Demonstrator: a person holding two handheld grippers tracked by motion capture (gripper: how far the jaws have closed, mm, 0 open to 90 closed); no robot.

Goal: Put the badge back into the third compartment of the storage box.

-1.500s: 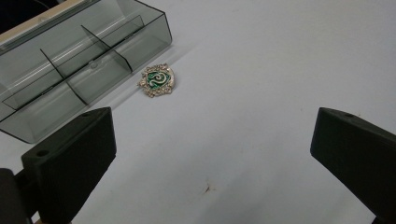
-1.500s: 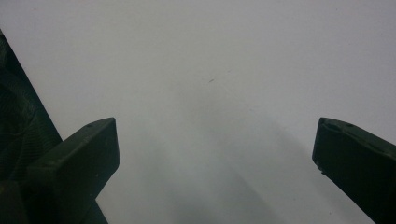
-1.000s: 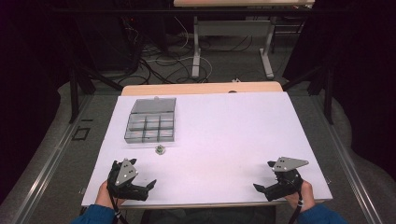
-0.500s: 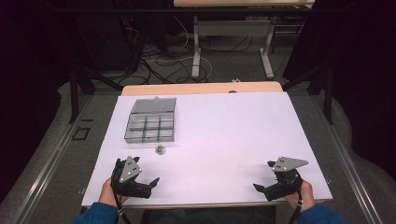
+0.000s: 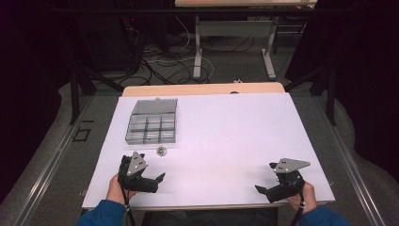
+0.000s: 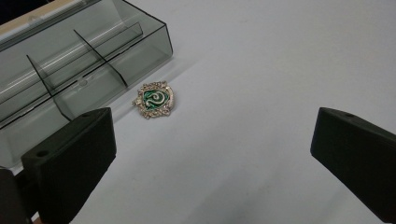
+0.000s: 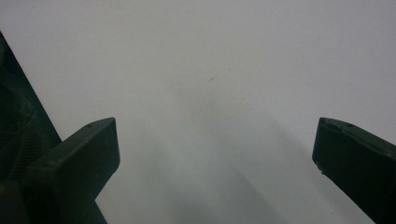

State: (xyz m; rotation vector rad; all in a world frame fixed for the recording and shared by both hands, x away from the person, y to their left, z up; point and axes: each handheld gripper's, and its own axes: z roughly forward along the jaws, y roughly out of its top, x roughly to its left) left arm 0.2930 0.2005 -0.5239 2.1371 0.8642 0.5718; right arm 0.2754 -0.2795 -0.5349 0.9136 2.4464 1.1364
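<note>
one badge (image 6: 154, 99), one compartment box (image 5: 152, 122), two hand-held grippers (image 5: 151, 180)

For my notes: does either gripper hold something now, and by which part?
Nothing is held. The left gripper and right gripper are open; the badge lies untouched.

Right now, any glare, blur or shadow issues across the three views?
High view: white table evenly lit, surroundings dark. Left gripper view: badge sharp, soft reflections on the clear box, near jaws slightly soft. Right gripper view: faint shadow streaks across the table, jaws dim.
</note>
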